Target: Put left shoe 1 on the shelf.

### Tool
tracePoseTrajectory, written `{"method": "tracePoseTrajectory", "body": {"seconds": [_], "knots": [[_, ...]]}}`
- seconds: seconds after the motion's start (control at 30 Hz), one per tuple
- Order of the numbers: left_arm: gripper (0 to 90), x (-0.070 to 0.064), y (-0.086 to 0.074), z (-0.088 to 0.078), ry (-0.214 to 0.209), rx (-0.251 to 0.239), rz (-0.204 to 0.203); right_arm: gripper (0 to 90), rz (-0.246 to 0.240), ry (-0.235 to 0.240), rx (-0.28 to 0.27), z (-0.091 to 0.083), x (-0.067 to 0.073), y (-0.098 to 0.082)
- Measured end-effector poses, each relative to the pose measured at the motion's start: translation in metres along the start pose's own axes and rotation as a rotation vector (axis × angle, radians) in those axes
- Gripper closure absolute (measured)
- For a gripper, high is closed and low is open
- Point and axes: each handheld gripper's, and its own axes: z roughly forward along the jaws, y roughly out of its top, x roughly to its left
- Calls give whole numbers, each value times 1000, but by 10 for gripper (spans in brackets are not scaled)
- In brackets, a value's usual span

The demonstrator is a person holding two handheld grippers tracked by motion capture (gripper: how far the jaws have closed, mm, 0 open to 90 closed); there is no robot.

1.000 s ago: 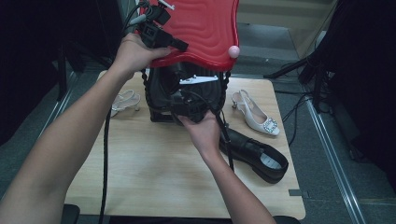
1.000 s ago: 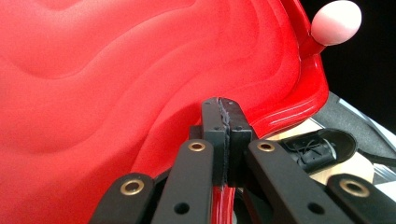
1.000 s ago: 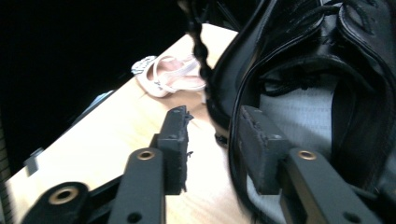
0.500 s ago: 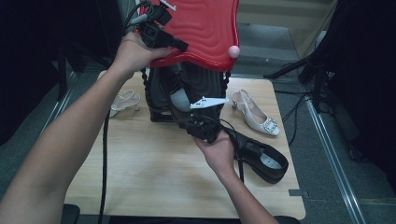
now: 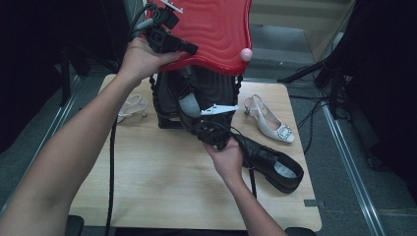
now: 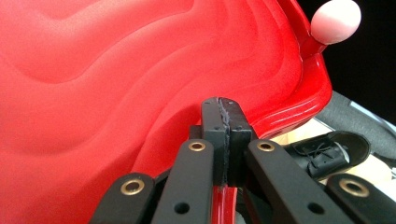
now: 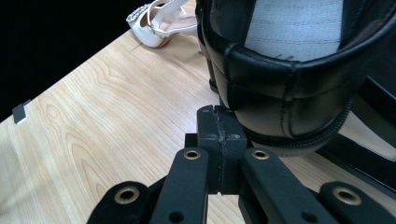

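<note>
Red lid of a dark shoe rack on the table, raised and tilted, its lower edge pinched in the fully closed left tongs. No legible writing. Right tongs, jaws pressed together on nothing, sit low beside a black shoe; since the earlier frame they have closed and dropped from the rack toward the tabletop. White sandal lies nearby.

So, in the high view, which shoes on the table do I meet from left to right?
Pale sandal → black lace-up shoe → white slingback heel with a jewelled buckle, whose toe reaches about as far right as the black shoe.
</note>
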Motion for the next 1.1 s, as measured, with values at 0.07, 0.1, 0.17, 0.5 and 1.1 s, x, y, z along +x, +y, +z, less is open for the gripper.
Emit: {"method": "tracePoseTrajectory", "body": {"seconds": [0.07, 0.1, 0.17, 0.5, 1.1], "knots": [[900, -1, 0, 0, 5, 3, -1, 900, 10, 8, -2, 2, 0, 1], [900, -2, 0, 0, 13, 5, 6, 900, 19, 12, -3, 3, 0, 2], [900, -3, 1, 0, 26, 5, 21, 900, 17, 17, -5, 5, 1, 4], [900, -3, 1, 0, 25, 6, 18, 900, 13, 23, -9, 13, 1, 16], [900, -4, 1, 2, 19, -3, 13, 900, -10, -21, -16, 38, 7, 46]]}}
